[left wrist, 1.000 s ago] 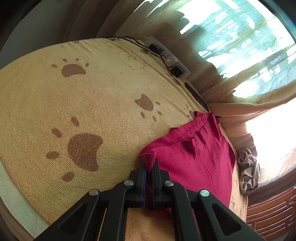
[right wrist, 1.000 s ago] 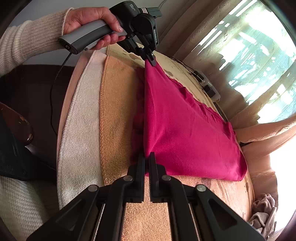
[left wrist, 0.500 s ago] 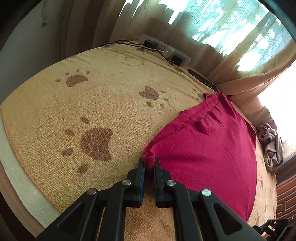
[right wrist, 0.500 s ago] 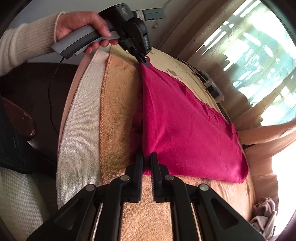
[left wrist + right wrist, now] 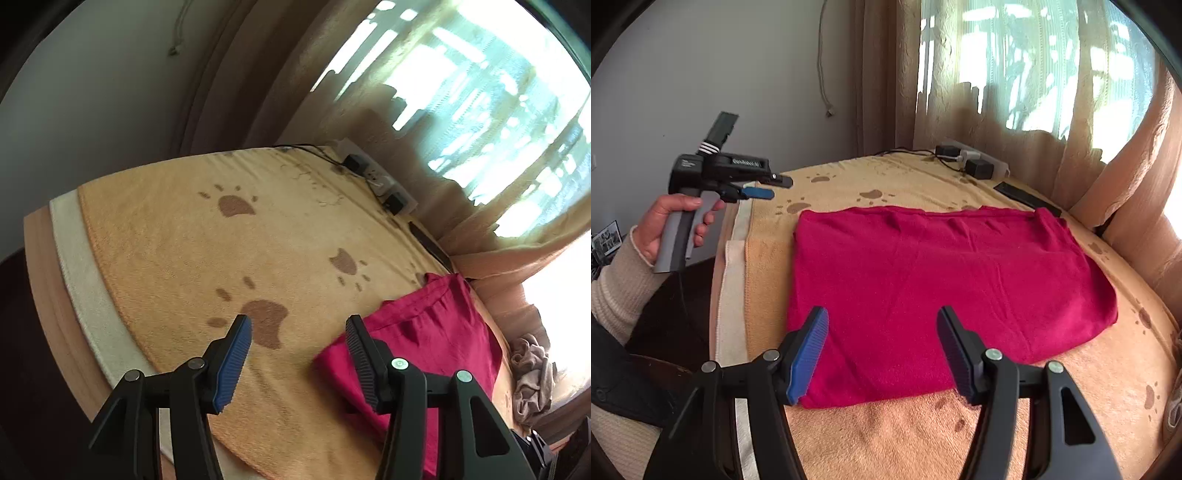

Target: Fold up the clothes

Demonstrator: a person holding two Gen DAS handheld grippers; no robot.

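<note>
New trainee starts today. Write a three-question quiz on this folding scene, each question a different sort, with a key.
1. True or false: the red garment lies flat on the paw-print blanket, held by neither gripper.
2. What lies against the curtain at the blanket's far edge? A) a power strip with plugs B) a kettle C) a shoe
3. Fill in: the fingers of the right gripper have ____ pads.

Key: 1 true. 2 A. 3 blue; its jaws are opening with nothing pinched, as are those of the left gripper.
</note>
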